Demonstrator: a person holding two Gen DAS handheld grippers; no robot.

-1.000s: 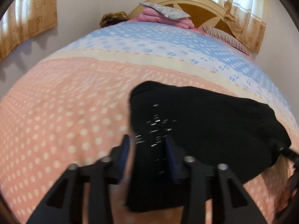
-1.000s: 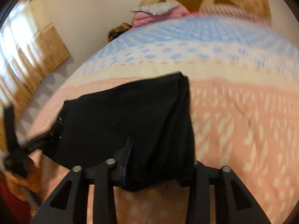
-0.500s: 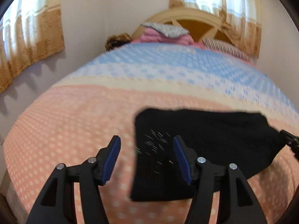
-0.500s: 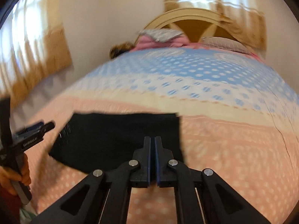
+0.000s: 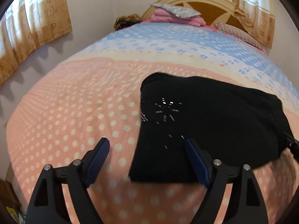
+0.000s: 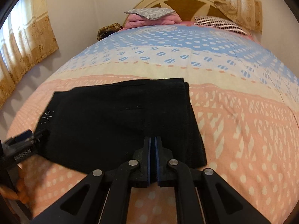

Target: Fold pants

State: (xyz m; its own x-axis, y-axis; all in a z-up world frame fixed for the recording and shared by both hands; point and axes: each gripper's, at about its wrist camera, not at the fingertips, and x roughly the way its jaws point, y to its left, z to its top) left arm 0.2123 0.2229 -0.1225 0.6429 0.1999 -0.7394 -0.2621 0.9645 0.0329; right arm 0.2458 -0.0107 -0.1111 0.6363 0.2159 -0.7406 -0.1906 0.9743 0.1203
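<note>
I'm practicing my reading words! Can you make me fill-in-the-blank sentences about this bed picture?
1. The folded pants are the color ____.
2. The left claw is wide ____, holding nothing.
3. The right claw is ____, with no cloth between its pads.
4. The pants lie on the ____ part of the dotted bedspread.

Missing words: black; open; shut; pink

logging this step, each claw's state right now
left claw: open, holding nothing
right claw: closed, holding nothing, above the black pants
</note>
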